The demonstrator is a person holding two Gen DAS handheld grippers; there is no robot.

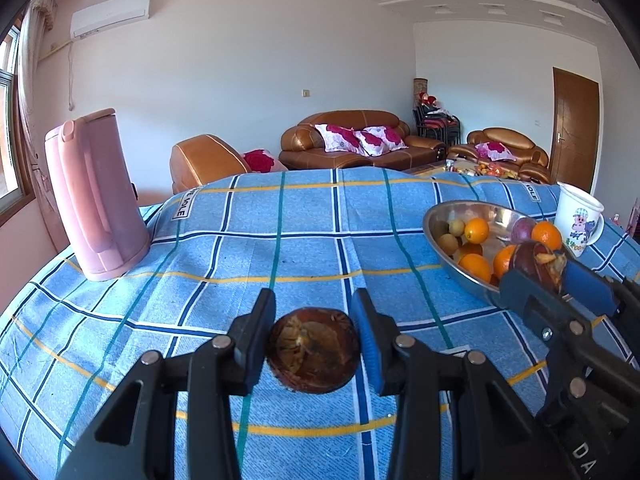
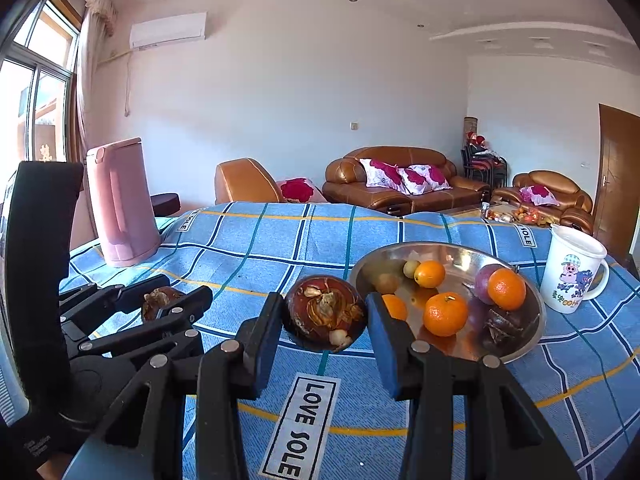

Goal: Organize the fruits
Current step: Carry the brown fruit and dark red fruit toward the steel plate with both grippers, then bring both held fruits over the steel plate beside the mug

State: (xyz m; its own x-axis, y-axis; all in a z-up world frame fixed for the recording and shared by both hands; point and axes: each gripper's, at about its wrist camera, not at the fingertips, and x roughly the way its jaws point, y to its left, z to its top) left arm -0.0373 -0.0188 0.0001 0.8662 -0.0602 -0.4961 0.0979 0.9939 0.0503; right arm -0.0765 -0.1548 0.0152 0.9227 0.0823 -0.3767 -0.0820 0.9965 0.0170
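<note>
Where "LOVE SOLE" label (image 2: 302,424) marks blue checked cloth (image 2: 256,252), mug (image 2: 574,272) lettering unreadable

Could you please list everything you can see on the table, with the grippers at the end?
Tablecloth: one, blue checked, covers the table.
Kettle: one, pink, far left.
Bowl: one, steel, right side.
Oranges: at least four, orange, in the bowl.
Mug: one, white with a cartoon, right of the bowl.
Mangosteens: two, dark brown, one in each gripper.
Left gripper: black, shut on a mangosteen.
Right gripper: black, shut on a mangosteen beside the bowl.
</note>
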